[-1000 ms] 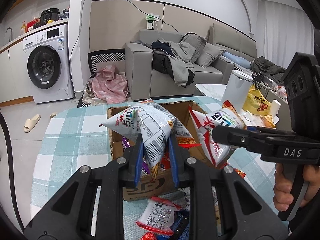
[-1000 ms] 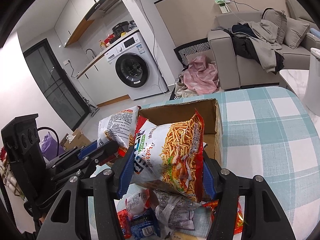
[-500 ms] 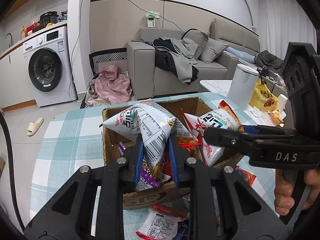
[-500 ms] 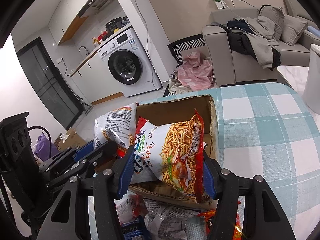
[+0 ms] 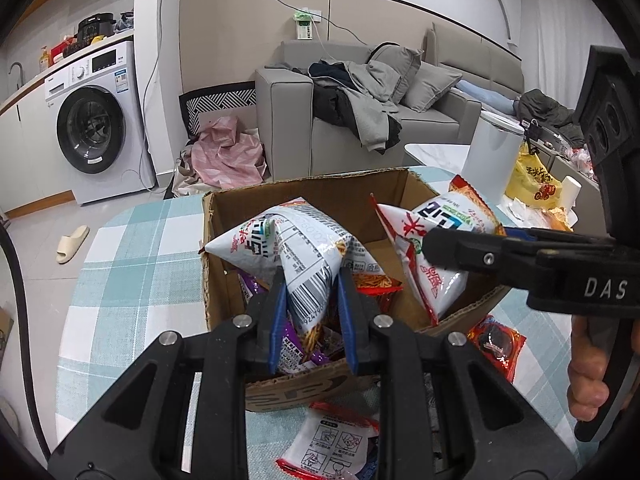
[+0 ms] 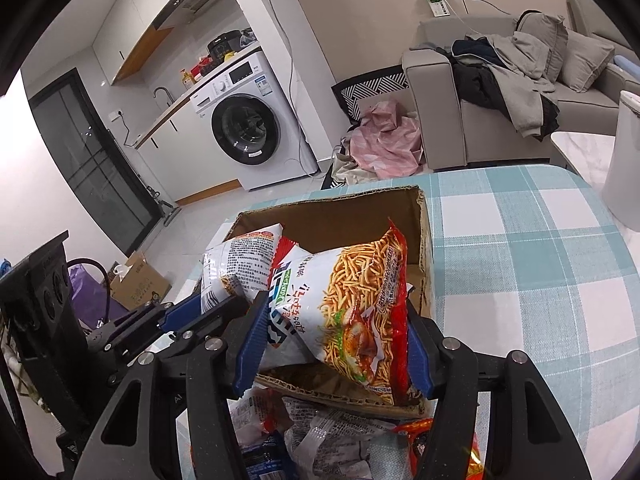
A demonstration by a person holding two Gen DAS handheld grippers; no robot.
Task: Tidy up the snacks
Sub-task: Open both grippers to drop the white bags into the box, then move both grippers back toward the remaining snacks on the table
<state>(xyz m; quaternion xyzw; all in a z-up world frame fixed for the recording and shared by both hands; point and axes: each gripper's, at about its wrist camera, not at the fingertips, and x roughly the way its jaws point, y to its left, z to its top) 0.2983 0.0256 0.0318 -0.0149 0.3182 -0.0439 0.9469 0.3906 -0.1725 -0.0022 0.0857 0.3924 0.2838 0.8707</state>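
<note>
Two handheld grippers each held a snack bag over an open cardboard box that sat on a table covered with a teal and white checked cloth. In the left wrist view, the left gripper was clamped tight on the lower end of a white snack bag printed with a barcode, its blue-padded fingers pinching the bag so that it creased and fanned out above them, over the inside of the box. To the right in that view, the right gripper reached in from the side, held by a person's hand, with a second white and red bag in its grip. In the right wrist view, that gripper was closed on the noodle-snack bag, a wide packet pictured with fried strips, the blue pads pressing on both of its side edges; the bag stood upright over the near wall of the box, its lower part inside. More packets lay inside the box, purple and red ones among them. Loose packets lay on the cloth just in front of the box, and a red packet lay beside its right corner. Behind the table stood a washing machine and a grey sofa piled with clothes.
</note>
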